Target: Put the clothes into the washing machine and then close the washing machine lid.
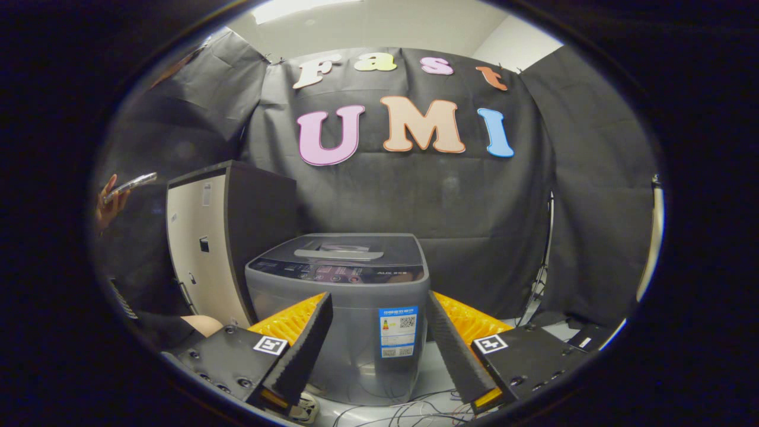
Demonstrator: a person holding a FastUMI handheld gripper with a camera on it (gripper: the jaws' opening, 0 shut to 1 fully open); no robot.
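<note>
A grey top-loading washing machine (350,296) stands on the floor just ahead of my gripper (378,299), its lid (350,249) lying flat and closed on top. My gripper is open, its two fingers spread wide to either side of the machine's front, with nothing between them. I see no clothes on or around the machine from here.
A tall cabinet (222,237) with a pale front and dark side stands to the left of the machine. A person's hand (109,204) holding a phone is further left. Cables (409,412) lie on the floor below the machine. A light stand (542,273) rises at the right.
</note>
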